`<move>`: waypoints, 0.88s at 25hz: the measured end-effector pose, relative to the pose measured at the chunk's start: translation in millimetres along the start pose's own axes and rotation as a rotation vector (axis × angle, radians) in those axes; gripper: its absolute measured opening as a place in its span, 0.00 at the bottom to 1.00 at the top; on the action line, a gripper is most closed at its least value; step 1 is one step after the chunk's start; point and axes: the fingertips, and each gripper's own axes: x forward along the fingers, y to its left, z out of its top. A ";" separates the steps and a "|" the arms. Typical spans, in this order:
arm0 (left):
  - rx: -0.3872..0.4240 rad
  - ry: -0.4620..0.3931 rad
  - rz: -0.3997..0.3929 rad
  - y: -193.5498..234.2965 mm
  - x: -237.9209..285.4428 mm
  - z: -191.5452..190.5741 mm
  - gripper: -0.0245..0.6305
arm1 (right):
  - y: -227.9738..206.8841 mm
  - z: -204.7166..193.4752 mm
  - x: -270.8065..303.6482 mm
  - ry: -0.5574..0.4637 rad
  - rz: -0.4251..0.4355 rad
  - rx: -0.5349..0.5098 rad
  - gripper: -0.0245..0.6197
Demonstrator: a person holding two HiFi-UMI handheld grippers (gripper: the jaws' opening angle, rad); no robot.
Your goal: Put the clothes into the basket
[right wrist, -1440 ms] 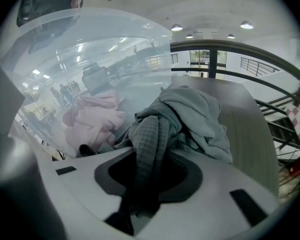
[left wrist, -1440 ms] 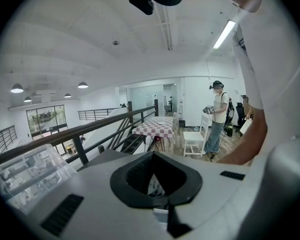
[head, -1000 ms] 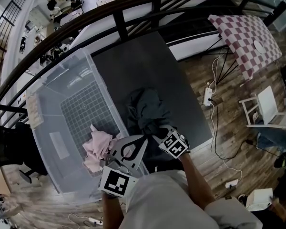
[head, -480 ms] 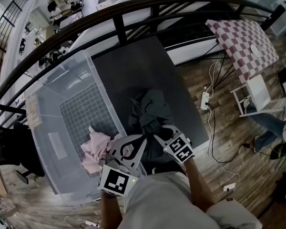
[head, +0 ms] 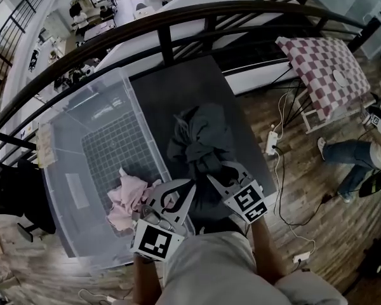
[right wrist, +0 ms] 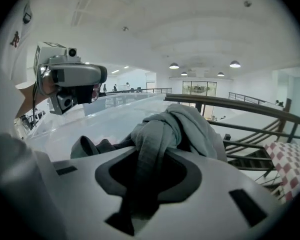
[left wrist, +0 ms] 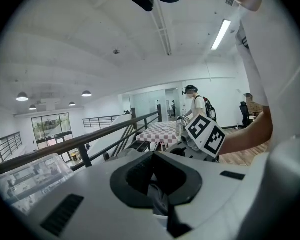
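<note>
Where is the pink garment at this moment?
In the head view, the pink garment lies inside the clear basket, in its near right corner, beside the left gripper.

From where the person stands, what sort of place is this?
Probably a mezzanine in an open-plan lab or office: a dark railing edges it, desks show on the floor below, and a power strip lies on wood flooring.

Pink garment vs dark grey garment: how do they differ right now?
Colour: the pink garment is pale, the dark grey garment is dark. Place: the pink one lies inside the clear basket; the grey one is over the dark table beside it. State: the right gripper is shut on the grey one; nothing holds the pink one. Both are crumpled cloth.
</note>
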 end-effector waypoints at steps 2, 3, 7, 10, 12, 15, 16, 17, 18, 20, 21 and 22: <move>0.004 -0.010 0.009 0.2 -3.1 2.3 0.04 | -0.7 11.1 -4.4 -0.019 -0.011 -0.022 0.22; 0.006 -0.015 0.013 0.5 -4.7 3.8 0.04 | -1.1 16.3 -7.0 -0.029 -0.015 -0.029 0.22; 0.012 -0.029 0.035 3.4 -11.8 10.7 0.04 | -2.6 37.4 -19.6 -0.069 -0.030 -0.055 0.22; 0.019 -0.043 0.052 6.2 -18.6 16.1 0.04 | -1.3 54.9 -28.4 -0.099 -0.039 -0.081 0.22; 0.023 -0.054 0.063 7.4 -24.0 18.8 0.04 | 1.4 66.6 -33.5 -0.120 -0.042 -0.102 0.22; 0.031 -0.066 0.081 8.8 -32.7 23.2 0.04 | 7.0 84.1 -39.8 -0.150 -0.045 -0.140 0.22; 0.034 -0.068 0.087 9.2 -35.9 24.6 0.04 | 9.3 90.1 -41.7 -0.157 -0.045 -0.152 0.22; 0.036 -0.070 0.095 9.8 -39.0 25.9 0.04 | 11.8 96.6 -43.7 -0.162 -0.043 -0.163 0.22; 0.038 -0.074 0.104 10.5 -42.1 27.2 0.04 | 14.3 103.5 -45.4 -0.168 -0.040 -0.172 0.22; 0.041 -0.082 0.123 12.1 -48.8 29.2 0.04 | 18.9 115.1 -47.6 -0.187 -0.030 -0.195 0.22; 0.042 -0.084 0.134 13.1 -52.3 29.8 0.04 | 21.4 120.2 -48.2 -0.201 -0.023 -0.207 0.22; 0.043 -0.088 0.144 14.3 -56.1 30.5 0.04 | 24.7 125.9 -48.5 -0.212 -0.015 -0.217 0.22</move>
